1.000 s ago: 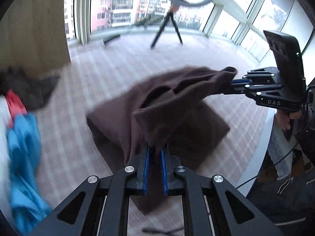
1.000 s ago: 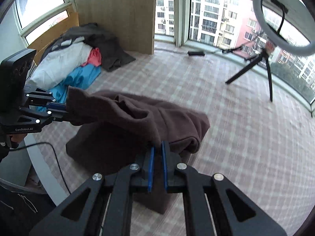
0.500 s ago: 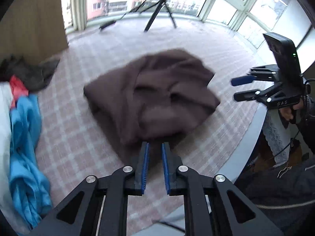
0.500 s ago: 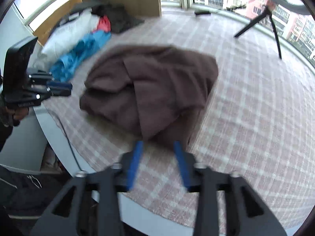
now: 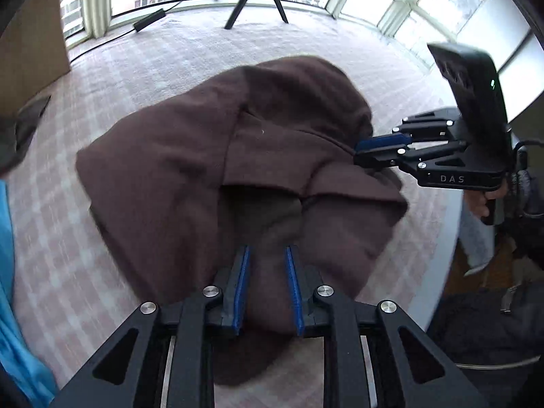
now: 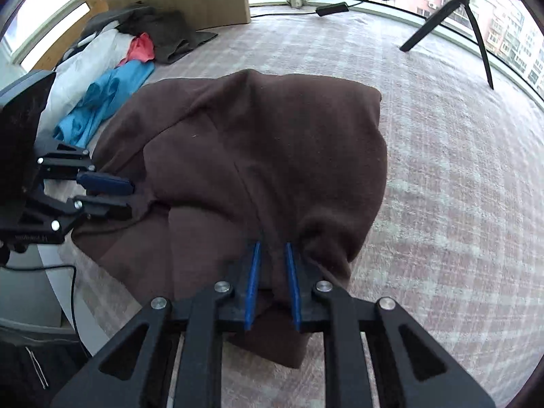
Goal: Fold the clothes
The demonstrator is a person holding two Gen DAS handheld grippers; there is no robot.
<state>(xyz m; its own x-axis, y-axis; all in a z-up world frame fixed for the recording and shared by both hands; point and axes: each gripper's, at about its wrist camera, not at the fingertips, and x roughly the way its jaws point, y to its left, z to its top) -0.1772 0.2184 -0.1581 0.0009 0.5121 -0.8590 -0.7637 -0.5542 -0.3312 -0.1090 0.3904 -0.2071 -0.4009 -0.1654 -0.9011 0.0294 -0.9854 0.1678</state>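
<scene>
Garment: a brown garment [image 5: 217, 156] lies in a rumpled, partly doubled heap on the checked table cover [image 6: 459, 176], near the table's front edge; layers overlap unevenly and one flap hangs over the edge.
Left gripper: the left gripper [image 5: 267, 265] sits low at the near edge of the cloth. Jaws spread, with a ridge of brown fabric lying between the blue pads; they are not pressed onto it.
Right gripper: the right gripper [image 6: 272, 261] is at the garment's other near corner. Jaws likewise apart, straddling a fold of fabric without pinching it. In the left view its tips touch the cloth edge.
Other laundry: a blue garment [image 6: 102, 102], a red item [image 6: 139, 47] and dark clothes [image 6: 163, 30] are piled at the far left, well apart from the work.
Stage, as judged: the scene fits either settling onto a fresh pair of grip points or having just let go of them; the pictures do not settle which.
Good practice: if gripping, take only the top layer's edge, both sides level, so the fold line runs straight; avoid catching under-layers.
Risk: the overhanging flap may drag the heap off the edge.
Finish: the fold is not neat; wrinkles show across the top.
</scene>
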